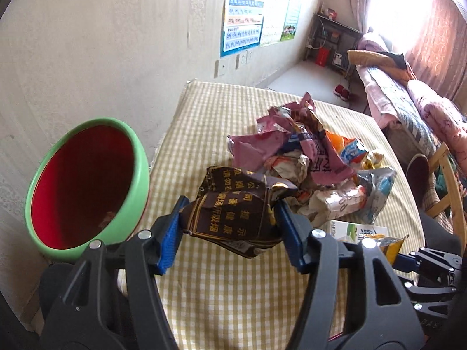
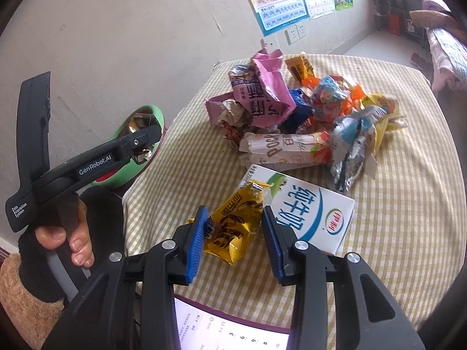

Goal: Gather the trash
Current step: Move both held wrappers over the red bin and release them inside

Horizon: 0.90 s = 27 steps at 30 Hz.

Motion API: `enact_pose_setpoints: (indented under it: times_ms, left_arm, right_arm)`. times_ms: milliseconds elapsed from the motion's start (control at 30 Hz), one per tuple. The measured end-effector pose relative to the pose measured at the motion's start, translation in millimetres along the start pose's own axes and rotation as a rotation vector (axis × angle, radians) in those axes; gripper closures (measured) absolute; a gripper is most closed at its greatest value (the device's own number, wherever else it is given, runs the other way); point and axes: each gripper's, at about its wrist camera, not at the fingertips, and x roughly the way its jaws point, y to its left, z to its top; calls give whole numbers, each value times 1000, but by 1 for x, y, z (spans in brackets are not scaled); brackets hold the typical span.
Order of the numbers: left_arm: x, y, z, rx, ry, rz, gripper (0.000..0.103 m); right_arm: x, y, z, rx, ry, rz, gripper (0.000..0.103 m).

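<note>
My left gripper (image 1: 230, 204) is shut on a crumpled brown wrapper (image 1: 233, 221) with gold lettering, held up off the checked table (image 1: 233, 297). Just to its left stands a green bin (image 1: 132, 157) with a red inside. In the right wrist view, a hand (image 2: 73, 236) holds that gripper with its tips over the green bin (image 2: 160, 116). My right gripper (image 2: 235, 213) is shut on a yellow snack wrapper (image 2: 233, 227), low over the table beside a white milk carton (image 2: 315, 213). A pile of wrappers (image 2: 277, 108) lies mid-table, also seen as the wrapper pile (image 1: 306, 157).
The table (image 2: 402, 233) stands against a pale wall with posters (image 2: 280, 3). A lit screen (image 2: 233, 329) lies at the near edge under my right gripper. A bed (image 1: 408, 108) and a wooden chair (image 1: 449, 186) stand to the right, with bare floor beyond.
</note>
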Motion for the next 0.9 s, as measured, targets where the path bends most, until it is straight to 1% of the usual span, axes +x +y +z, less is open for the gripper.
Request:
enact_pose_setpoints:
  times_ms: [133,267,533,900]
  left_arm:
    - [2,11,0,-37,6,4,45]
    - [-5,23,1,-66,-15,13,45]
    - [-16,39,3,-99,-50,30,45]
    - [-21,64,6,-152,-71,43,45]
  right_arm:
    - [0,4,7,-9,-2,-1,66]
    - [1,10,18,-26,-15,-1,66]
    - [2,38,44,-87,-55,40,65]
    - [19,69,59,-149,-36,66,65]
